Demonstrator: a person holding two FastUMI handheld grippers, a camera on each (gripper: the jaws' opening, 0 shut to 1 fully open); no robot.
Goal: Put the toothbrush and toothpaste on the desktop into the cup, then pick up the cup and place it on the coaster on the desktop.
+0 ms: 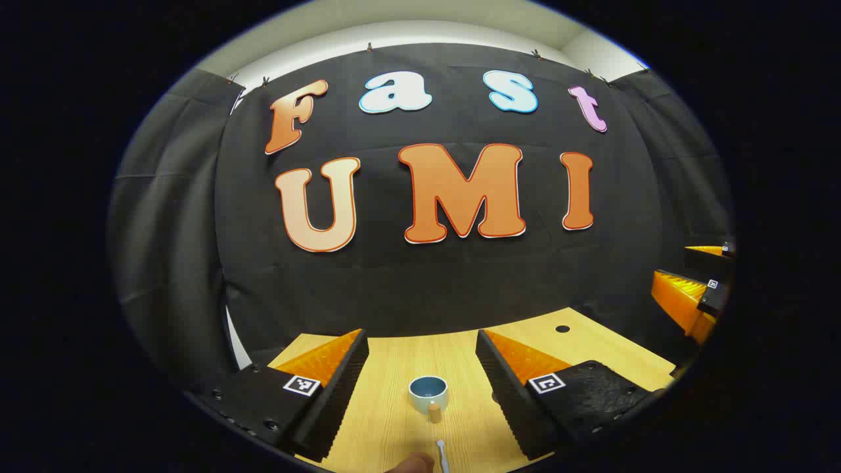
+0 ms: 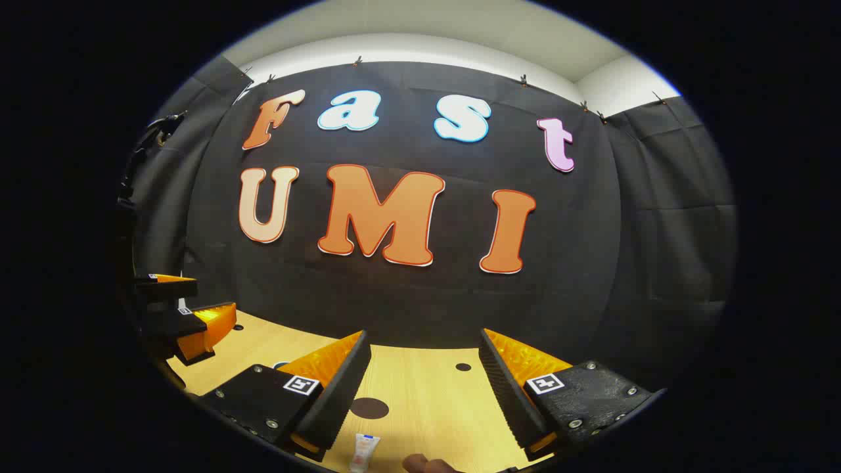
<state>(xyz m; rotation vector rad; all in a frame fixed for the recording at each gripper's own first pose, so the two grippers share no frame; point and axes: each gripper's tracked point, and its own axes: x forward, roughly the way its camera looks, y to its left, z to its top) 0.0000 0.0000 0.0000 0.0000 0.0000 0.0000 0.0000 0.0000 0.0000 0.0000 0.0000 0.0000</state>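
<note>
Toothbrush (image 1: 441, 453) and toothpaste (image 2: 363, 452) lie on the desk just below my wide-open, empty left gripper (image 1: 420, 371) and right gripper (image 2: 424, 378); cup (image 1: 428, 393) stands empty, coaster (image 2: 368, 408) bare—everything remains.

toothbrush (image 1: 442, 454): cut by lower edge | toothpaste (image 2: 363, 453): lower end cut off

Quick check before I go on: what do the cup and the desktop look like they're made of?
Cup: probably glazed ceramic, with a smooth, slightly glossy pale rim and a blue inside. Its short tan handle looks like wood or cork; too small to tell which. Desktop: light wood or wood-look laminate, with fine parallel grain lines and a matte finish.
</note>
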